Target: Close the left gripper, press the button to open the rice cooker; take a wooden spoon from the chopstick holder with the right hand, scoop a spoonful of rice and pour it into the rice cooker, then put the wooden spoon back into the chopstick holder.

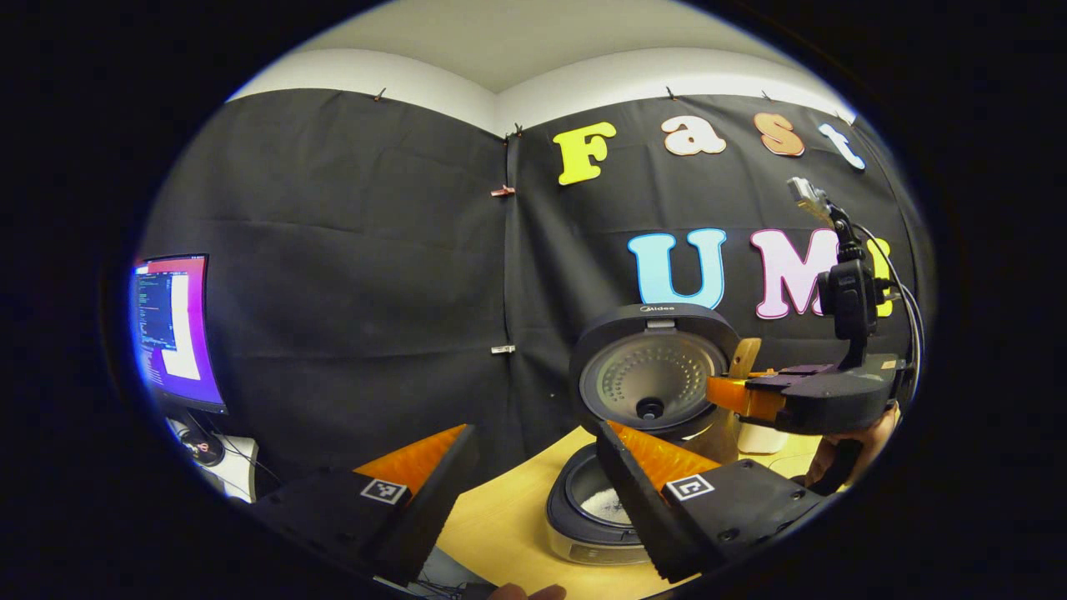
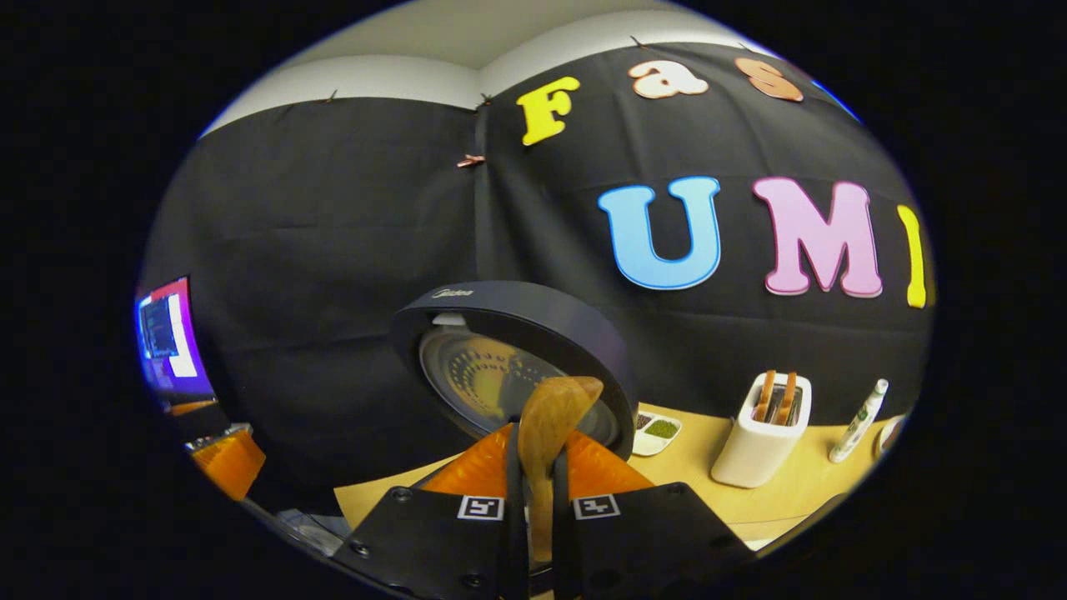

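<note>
Rice [image 1: 602, 502] is seen as a white patch in the pot of the rice cooker [image 1: 583, 533], which sits on the tabletop [image 1: 500, 525] just past the left gripper [image 1: 533, 492]. The jaws of the left gripper are held wide apart and nothing is held in them. The lid [image 1: 650, 371] of the rice cooker is stood up and open, so the button step is judged to be done.

Nearest in the right gripper view, the wooden spoon [image 2: 550, 425] is held upright in the right gripper [image 2: 533, 492]. Its jaws are pressed close on the handle from both sides, and the bowl of the spoon is raised in front of the lid. Whether any rice is in the spoon cannot be told.

The spoon is judged to be light, stiff and smooth, so it could slip or twist. It is best gripped on the flat handle, well below the bowl.

Farther off on the tabletop, a white holder [image 2: 760, 446] with two wooden handles in it is seen. It is likely the chopstick holder. A small dish [image 2: 658, 433] and a bottle [image 2: 859, 421] are set near it.
</note>
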Available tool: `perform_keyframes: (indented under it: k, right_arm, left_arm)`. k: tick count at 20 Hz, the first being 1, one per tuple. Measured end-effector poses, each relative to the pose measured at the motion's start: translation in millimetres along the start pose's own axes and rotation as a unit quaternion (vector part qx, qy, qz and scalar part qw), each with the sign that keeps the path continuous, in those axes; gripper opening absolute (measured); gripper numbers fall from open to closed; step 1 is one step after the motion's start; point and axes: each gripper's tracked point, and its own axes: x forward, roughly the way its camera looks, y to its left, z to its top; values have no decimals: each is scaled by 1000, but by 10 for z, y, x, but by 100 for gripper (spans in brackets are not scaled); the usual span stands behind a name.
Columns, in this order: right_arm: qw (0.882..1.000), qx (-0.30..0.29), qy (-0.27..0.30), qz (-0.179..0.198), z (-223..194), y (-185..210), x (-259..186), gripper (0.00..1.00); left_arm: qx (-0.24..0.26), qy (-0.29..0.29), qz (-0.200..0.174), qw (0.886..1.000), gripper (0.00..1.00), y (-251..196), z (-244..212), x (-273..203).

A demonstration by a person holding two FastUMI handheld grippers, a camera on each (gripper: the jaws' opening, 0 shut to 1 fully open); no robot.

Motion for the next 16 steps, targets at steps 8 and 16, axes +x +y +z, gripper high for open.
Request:
perform_keyframes:
  k: [8, 16]
  right_arm:
    - [999, -43, -2, 27, -69, 120, -72, 15]
    - [999, 20, -13, -40, 45, -284, -230, 15]
  left_arm:
    - [2, -4, -4, 1000, 97, -71, 18, -73]
    - [21, -15, -18, 1000, 97, -229, 138, -113]
